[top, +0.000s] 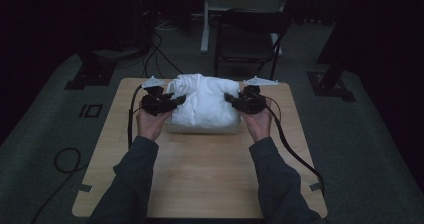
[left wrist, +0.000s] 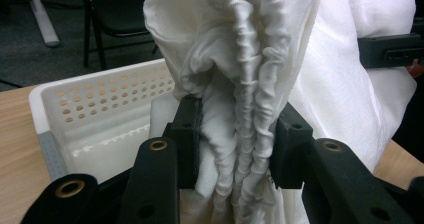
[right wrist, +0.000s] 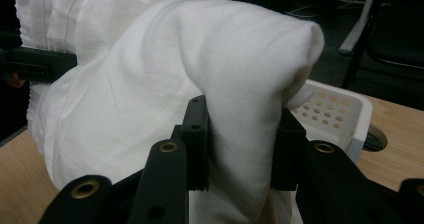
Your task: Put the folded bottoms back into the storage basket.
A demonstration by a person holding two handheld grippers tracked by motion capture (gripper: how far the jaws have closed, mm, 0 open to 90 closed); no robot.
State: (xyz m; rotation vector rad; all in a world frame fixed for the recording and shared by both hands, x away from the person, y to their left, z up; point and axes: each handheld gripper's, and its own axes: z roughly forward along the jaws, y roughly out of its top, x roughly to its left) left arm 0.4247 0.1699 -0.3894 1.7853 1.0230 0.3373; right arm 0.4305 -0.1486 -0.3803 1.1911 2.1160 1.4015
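A bundled white cloth (top: 206, 103) hangs over a white perforated basket (top: 200, 129) at the far middle of the wooden table. My left gripper (top: 179, 100) is shut on the cloth's left side; in the left gripper view its pads clamp a gathered, ruffled fold of the white cloth (left wrist: 240, 109), with the basket (left wrist: 100, 99) behind. My right gripper (top: 229, 98) is shut on the right side; in the right gripper view a smooth folded hump of the white cloth (right wrist: 240, 99) is pinched between its pads, above the basket (right wrist: 335, 109).
A folding chair (top: 247, 39) stands just past the table's far edge (top: 210, 80). Cables trail off the table's left and right sides and across the floor. A round hole (right wrist: 372, 139) lies in the tabletop beside the basket.
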